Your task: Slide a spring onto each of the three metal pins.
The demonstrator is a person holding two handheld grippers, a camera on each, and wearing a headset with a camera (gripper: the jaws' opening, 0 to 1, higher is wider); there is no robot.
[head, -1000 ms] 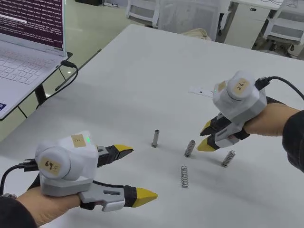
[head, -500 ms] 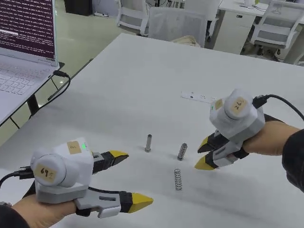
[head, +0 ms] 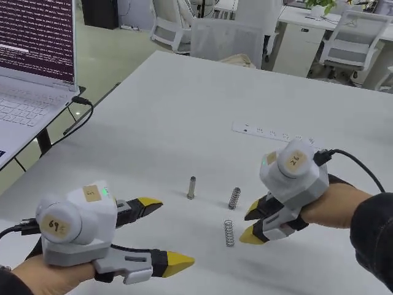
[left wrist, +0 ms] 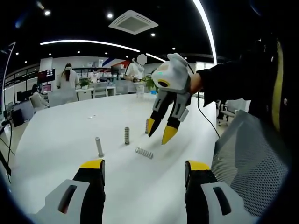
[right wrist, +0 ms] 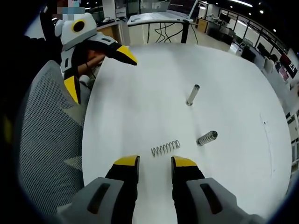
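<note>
Spring (head: 229, 233) lies flat on table (head: 184, 123), well inside its edges, beside right tool (head: 247, 227).

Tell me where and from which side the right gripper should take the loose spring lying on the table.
Probably grip the loose spring near one end, pinching across its coils from above with the right gripper, whose open jaws sit just short of it. It lies flat, and an end grip leaves the other end free for the bare pin.

Pin (head: 191, 187) left of upright spring (head: 234, 198); loose spring (head: 229, 233) nearer.
</note>
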